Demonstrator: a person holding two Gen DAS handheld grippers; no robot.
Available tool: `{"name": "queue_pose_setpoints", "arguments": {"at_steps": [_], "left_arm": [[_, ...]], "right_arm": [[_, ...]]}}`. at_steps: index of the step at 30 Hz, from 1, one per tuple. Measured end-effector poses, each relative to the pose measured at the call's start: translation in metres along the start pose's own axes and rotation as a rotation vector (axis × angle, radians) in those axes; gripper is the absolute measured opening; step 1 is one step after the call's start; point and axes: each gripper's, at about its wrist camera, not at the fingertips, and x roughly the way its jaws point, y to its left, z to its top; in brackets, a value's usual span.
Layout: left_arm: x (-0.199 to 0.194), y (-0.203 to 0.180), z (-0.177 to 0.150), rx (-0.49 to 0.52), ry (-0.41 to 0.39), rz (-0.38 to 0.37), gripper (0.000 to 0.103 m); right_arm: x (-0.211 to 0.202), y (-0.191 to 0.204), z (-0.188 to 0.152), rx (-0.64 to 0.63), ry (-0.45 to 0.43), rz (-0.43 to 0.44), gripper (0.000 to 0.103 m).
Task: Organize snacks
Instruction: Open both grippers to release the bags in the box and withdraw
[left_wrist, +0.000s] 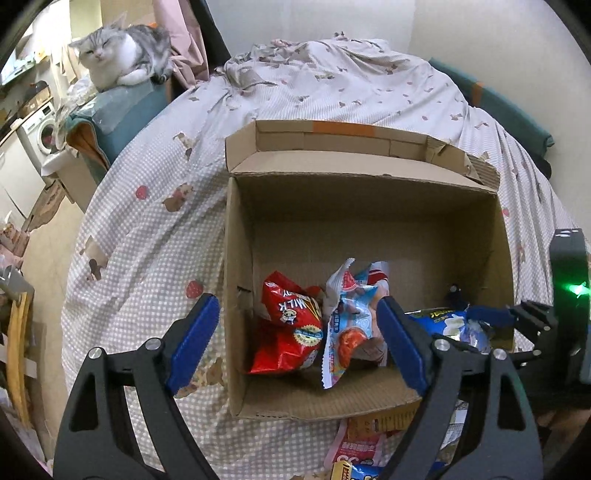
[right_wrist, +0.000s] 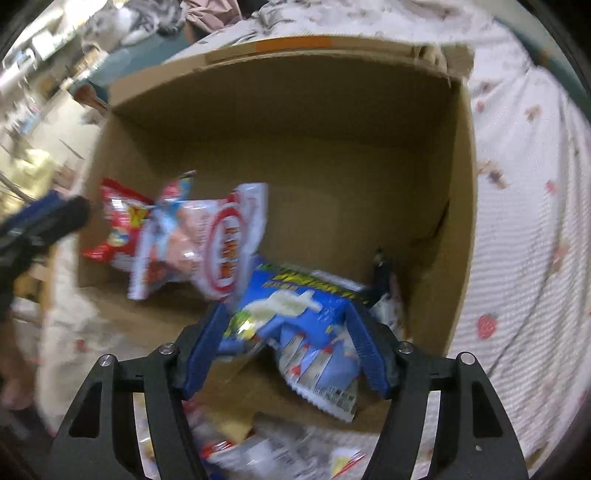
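Right wrist view: right gripper (right_wrist: 286, 343) sits low over the near right corner of the cardboard box (right_wrist: 461, 206), jaws parted and not clamped, the blue snack packet (right_wrist: 295, 321) lying loose between the blue pads, apparently just let go; frame is blurred. Left gripper (left_wrist: 295, 343) hangs over the box's near left side, jaws wide, nothing held; under it lie the red snack bag (left_wrist: 291, 328) and the white-and-pink packet (left_wrist: 347, 325), leaning on each other in the near left of the box. Box stands on a checked bedsheet (left_wrist: 147, 229); more packets (left_wrist: 365, 446) wait on the sheet just in front of it. To finish this drop well, lift the right gripper straight up so the pads don't drag the blue packet out, then go for the packets outside. Readable: "MILK" upside down on the red bag; other print too small or blurred. A cat (left_wrist: 122, 51) watches from far left.
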Motion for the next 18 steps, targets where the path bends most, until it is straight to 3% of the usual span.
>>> {"name": "queue_pose_setpoints", "arguments": {"at_steps": [2, 3, 11, 14, 18], "left_arm": [[0.001, 0.001, 0.0, -0.002, 0.002, 0.006, 0.085], [0.001, 0.002, 0.0, -0.008, 0.004, 0.006, 0.085], [-0.008, 0.014, -0.004, -0.055, -0.003, 0.004, 0.085], [-0.015, 0.019, -0.008, -0.077, 0.004, -0.003, 0.085], [-0.028, 0.024, -0.016, -0.083, 0.007, -0.01, 0.085]], "right_arm": [[-0.001, 0.006, 0.001, -0.031, -0.032, -0.051, 0.069], [-0.002, 0.006, 0.001, -0.023, -0.042, -0.035, 0.069], [-0.042, -0.013, 0.007, 0.126, -0.182, 0.188, 0.07], [-0.049, -0.021, 0.004, 0.178, -0.185, 0.225, 0.07], [-0.06, -0.03, -0.01, 0.21, -0.173, 0.212, 0.07]]}}
